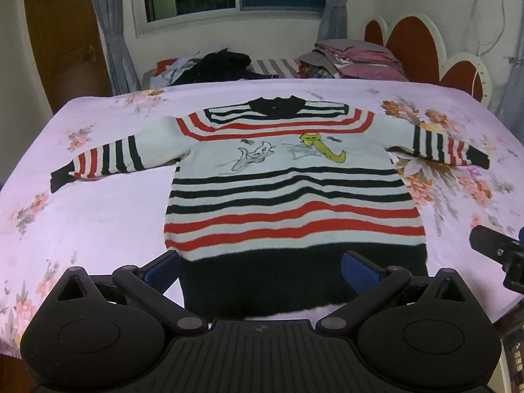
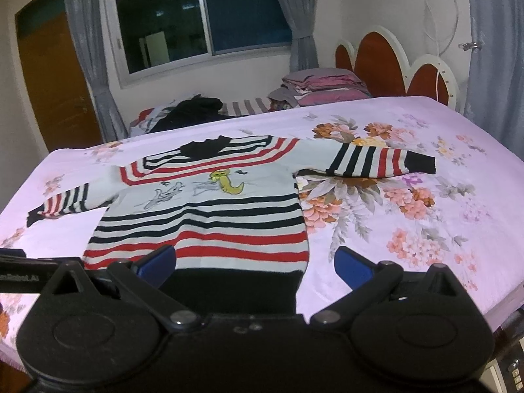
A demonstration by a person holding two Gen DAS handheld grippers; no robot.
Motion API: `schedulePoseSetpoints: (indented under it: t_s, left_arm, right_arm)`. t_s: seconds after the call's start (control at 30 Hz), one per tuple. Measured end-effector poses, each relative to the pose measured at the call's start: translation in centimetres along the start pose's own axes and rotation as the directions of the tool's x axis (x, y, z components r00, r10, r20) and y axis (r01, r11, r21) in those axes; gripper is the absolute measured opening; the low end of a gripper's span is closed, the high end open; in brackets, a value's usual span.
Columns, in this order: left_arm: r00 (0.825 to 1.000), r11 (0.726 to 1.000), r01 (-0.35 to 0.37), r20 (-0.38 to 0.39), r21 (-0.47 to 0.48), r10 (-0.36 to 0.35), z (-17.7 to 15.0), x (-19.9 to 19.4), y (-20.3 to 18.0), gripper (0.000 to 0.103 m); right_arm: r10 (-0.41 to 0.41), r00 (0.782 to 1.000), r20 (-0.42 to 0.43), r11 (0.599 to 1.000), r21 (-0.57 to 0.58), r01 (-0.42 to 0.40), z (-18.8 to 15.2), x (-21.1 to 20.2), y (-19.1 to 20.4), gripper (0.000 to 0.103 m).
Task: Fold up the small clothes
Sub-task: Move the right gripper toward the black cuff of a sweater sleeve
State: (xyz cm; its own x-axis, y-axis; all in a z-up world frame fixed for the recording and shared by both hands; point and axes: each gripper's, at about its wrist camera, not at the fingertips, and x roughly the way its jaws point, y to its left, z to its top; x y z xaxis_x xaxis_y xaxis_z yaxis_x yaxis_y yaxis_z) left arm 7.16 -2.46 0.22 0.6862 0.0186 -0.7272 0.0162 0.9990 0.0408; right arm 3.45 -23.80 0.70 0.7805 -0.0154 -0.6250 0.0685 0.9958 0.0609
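So the small knitted sweater with black, red and white stripes and 2 cartoon cats (image 1: 288, 190) is laid flat, face up, on the pink floral bedsheet (image 1: 98, 222), black hem at the near edge and both sleeves out sideways, probably so there's clean lines to fold along. The left gripper (image 1: 258, 268) and right gripper (image 2: 255, 262) hover over the hem, fingers spread wide, gripping nothing, looks ready to grab it

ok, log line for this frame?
stage: pre-fold | sweater: flat on bedsheet, sleeves spread | left gripper: open, at hem | right gripper: open, at hem
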Motion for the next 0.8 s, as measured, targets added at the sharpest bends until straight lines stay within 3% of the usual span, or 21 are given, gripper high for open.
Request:
schedulePoseSetpoints:
  t_s: [0.8]
  left_arm:
    - [1.000,0.998,0.008,-0.003,0.065,-0.007,11.2,14.5,4.4,0.103]
  right_arm:
    - [-0.191,0.980,-0.054,0.976,0.095,0.195,7.1,12.9,0.8,0.103]
